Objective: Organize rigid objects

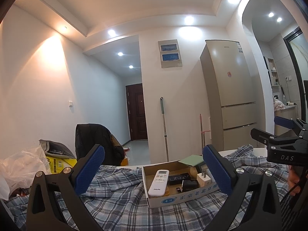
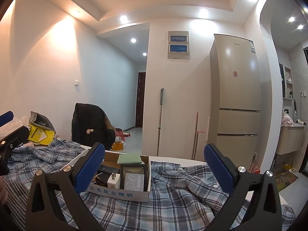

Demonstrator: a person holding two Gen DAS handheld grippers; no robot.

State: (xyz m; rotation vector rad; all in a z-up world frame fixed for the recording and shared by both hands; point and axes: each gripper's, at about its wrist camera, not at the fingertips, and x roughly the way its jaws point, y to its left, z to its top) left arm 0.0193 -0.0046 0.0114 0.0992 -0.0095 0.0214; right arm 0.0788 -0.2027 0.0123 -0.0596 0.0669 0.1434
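Observation:
A shallow cardboard box [image 1: 173, 200] with blue Chinese print sits on a blue plaid cloth [image 1: 123, 207]. In it lie a white AUX remote [image 1: 158, 182], a black box [image 1: 178, 178], a white charger plug [image 1: 204, 179] and a green pad [image 1: 191, 159]. The right wrist view shows the same box [image 2: 123, 192] with the plug [image 2: 114, 181], a framed grey card [image 2: 134, 181] and the green pad [image 2: 130, 158]. My left gripper [image 1: 154, 171] is open and empty, just before the box. My right gripper [image 2: 154, 170] is open and empty, to the box's right.
A white plastic bag [image 1: 21, 169] and a yellow package [image 1: 59, 163] lie at the left. A chair with a dark jacket [image 1: 94, 144] stands behind the table. A fridge [image 1: 231, 92], a mop [image 1: 164, 130] and a doorway are farther back. The right gripper also shows at the left view's right edge [image 1: 283, 134].

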